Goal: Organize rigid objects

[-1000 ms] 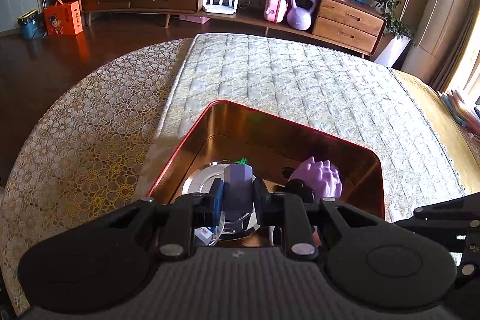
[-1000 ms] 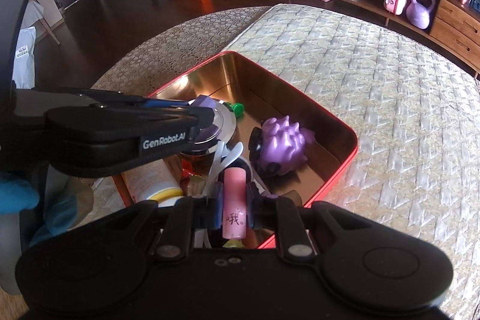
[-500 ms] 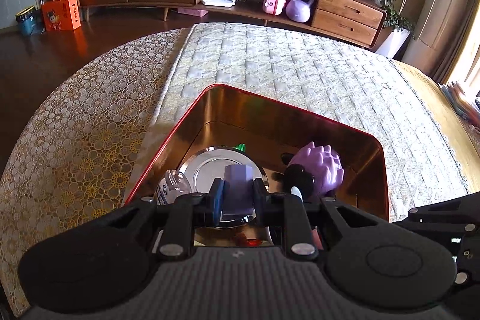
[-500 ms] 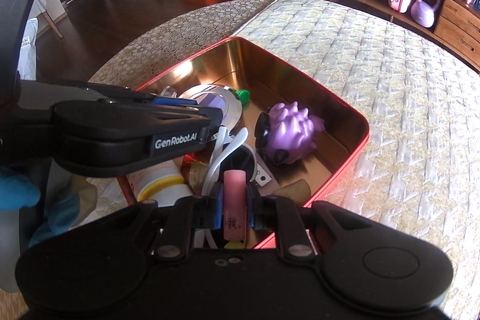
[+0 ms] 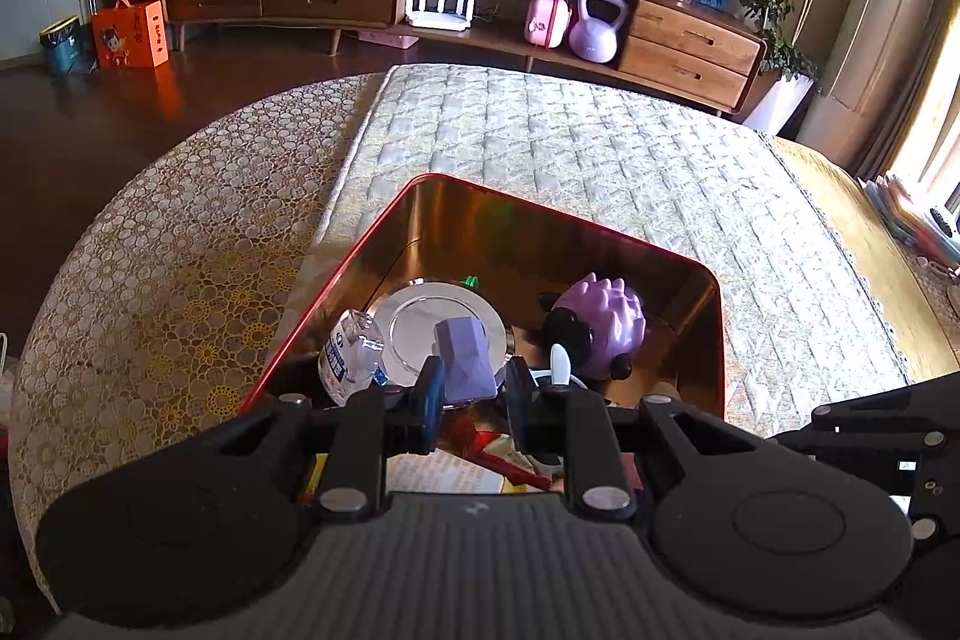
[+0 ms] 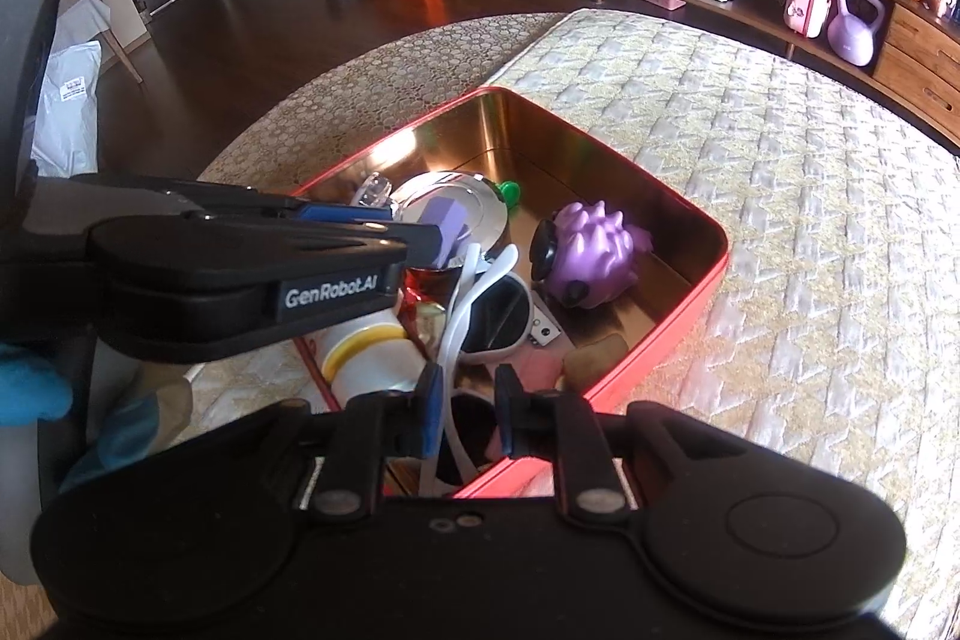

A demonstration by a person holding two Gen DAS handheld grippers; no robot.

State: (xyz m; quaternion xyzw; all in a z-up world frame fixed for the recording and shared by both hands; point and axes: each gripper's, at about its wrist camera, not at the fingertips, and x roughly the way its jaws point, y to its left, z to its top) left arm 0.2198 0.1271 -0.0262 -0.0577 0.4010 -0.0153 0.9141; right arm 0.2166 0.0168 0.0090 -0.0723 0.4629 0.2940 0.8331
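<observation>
- Purple block (image 5: 463,363), clamped in the left hand-held gripper (image 5: 468,403) above the plate (image 5: 414,319) in the red tin (image 5: 717,334), could clatter and skid if let go high.
- Right hand-held gripper (image 6: 465,415), fingers apart and holding nothing, hangs over the sunglasses (image 6: 492,307); it could snag them.

Your left gripper (image 5: 470,388) is matte black with blue finger pads, round silver screws and a ribbed grey base. Your right gripper (image 6: 465,409) matches; "GenRobot.AI" lettering (image 6: 332,292) sits left of frame.
</observation>
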